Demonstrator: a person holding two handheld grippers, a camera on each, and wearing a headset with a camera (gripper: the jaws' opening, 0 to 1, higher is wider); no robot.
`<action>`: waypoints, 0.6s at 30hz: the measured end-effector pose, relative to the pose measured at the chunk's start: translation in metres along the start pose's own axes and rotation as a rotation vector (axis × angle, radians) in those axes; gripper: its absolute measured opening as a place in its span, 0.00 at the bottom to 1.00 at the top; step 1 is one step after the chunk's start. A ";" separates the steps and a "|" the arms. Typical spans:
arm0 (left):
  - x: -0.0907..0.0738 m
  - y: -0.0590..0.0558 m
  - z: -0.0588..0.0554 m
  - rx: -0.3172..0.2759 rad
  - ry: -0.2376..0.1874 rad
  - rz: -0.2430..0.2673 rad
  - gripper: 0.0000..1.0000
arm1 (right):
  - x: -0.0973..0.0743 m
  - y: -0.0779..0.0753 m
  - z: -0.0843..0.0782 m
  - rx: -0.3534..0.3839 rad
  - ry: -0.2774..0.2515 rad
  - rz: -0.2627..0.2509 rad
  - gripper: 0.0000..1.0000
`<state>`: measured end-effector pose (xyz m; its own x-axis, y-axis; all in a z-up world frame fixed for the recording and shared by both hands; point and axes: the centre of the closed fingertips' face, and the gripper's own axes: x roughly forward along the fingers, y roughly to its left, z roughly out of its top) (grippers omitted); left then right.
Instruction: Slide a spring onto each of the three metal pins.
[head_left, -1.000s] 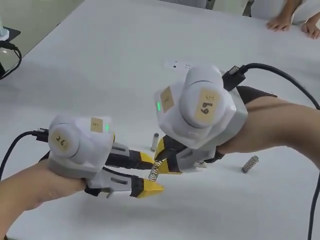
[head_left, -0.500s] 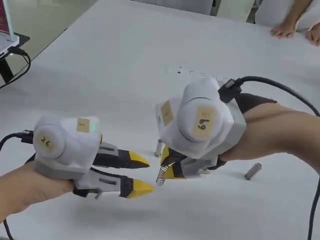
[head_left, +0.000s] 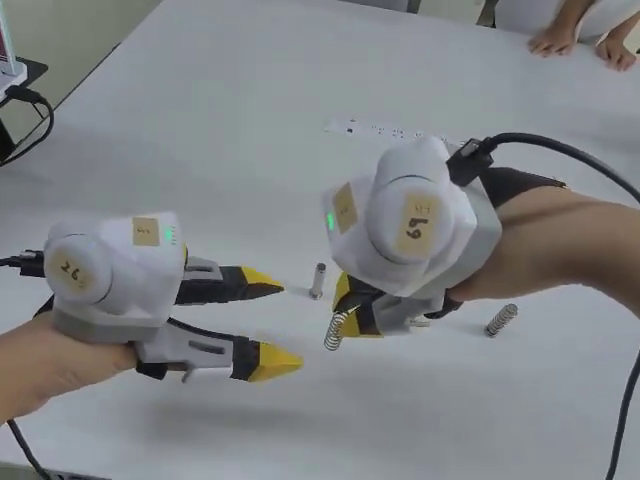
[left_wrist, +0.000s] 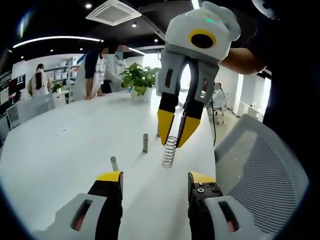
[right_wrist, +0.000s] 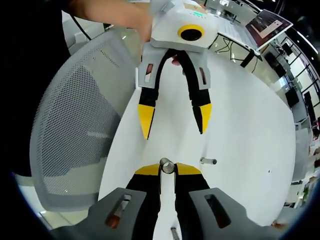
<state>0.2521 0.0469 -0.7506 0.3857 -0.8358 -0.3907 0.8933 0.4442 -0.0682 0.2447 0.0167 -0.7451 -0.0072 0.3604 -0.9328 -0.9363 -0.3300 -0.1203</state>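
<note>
Left gripper (head_left: 272, 322): hovering released, jaws wide apart.
Right gripper (head_left: 358, 318): clenching on a spring (head_left: 337, 330).
Pin (head_left: 318, 281): sitting on the desk (head_left: 200, 120) near that spring.

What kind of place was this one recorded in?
Likely an open-plan office or lab: a long white table, a mesh office chair beside it, a potted plant, and a ceiling air-conditioning unit overhead.

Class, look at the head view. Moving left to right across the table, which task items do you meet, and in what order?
left gripper, open → metal pin lying on the table → held spring in the right gripper → loose spring on the table.
</note>
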 end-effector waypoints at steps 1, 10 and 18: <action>-0.002 0.000 0.000 0.001 0.001 0.002 0.48 | 0.000 0.000 0.000 0.005 0.001 -0.003 0.07; -0.018 0.011 -0.005 -0.009 -0.002 0.050 0.63 | -0.002 0.000 -0.007 0.037 0.024 -0.009 0.07; -0.029 0.014 -0.014 -0.018 0.011 0.070 0.75 | -0.004 0.000 -0.007 0.065 0.022 -0.023 0.07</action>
<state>0.2497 0.0819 -0.7528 0.4445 -0.7991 -0.4049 0.8599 0.5072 -0.0570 0.2477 0.0088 -0.7434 0.0212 0.3477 -0.9374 -0.9569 -0.2647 -0.1198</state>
